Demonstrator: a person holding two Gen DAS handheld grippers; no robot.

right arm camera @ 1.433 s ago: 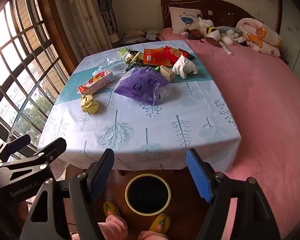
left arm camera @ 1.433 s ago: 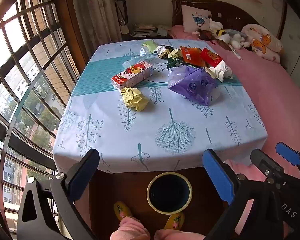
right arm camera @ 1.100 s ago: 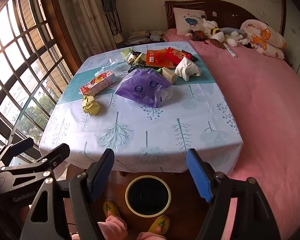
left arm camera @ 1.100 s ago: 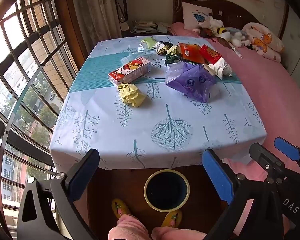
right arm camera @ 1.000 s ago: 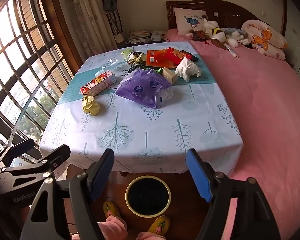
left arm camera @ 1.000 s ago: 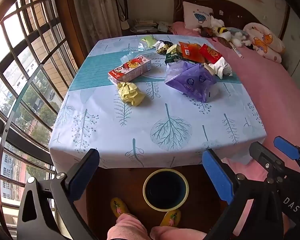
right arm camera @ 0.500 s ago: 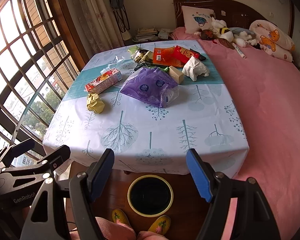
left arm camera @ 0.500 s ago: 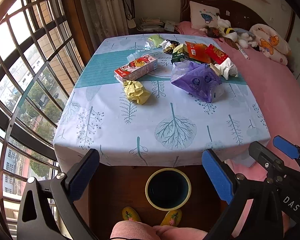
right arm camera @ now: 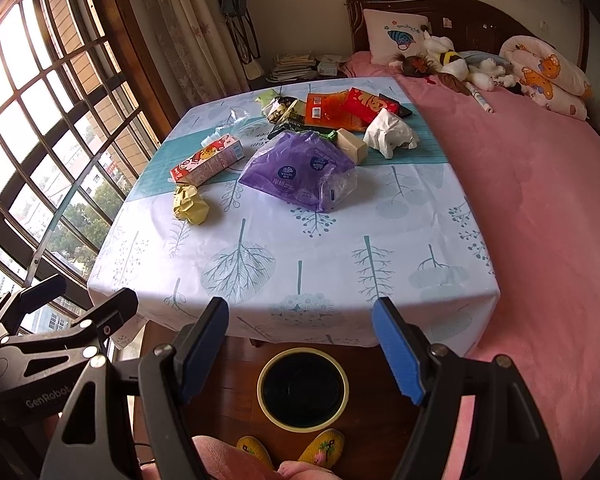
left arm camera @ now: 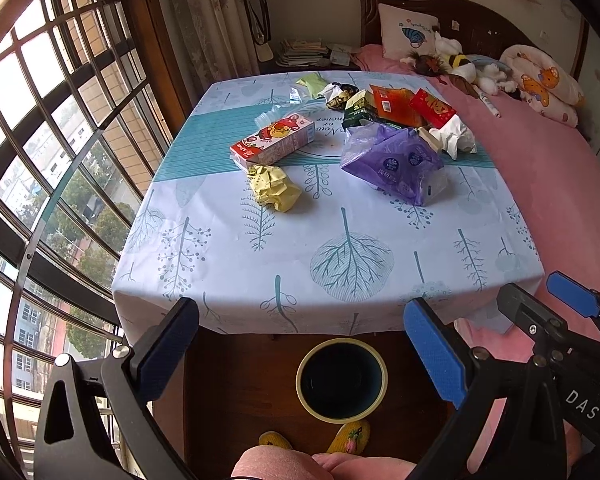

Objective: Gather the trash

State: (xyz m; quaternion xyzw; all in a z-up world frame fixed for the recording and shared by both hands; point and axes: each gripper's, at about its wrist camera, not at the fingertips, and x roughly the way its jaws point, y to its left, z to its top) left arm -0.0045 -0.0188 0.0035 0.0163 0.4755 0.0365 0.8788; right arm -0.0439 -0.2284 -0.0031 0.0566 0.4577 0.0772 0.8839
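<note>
We hold left gripper (left arm camera: 300, 344) and right gripper (right arm camera: 300, 344) spread, empty | above bin (right arm camera: 303, 388), facing table (left arm camera: 340, 248) trash | pickup not begun

Right gripper (right arm camera: 300, 344), jaws spread wide and empty, hangs above a round bin (right arm camera: 302, 388) on the wooden floor. Beyond, a tree-print cloth covers the counter (right arm camera: 300, 264), littered with a purple plastic bag (right arm camera: 300, 172), crumpled yellow paper (right arm camera: 190, 204), a red carton (right arm camera: 208, 160) and white tissue (right arm camera: 390, 132). The left gripper (right arm camera: 60, 320) shows at lower left.
</note>
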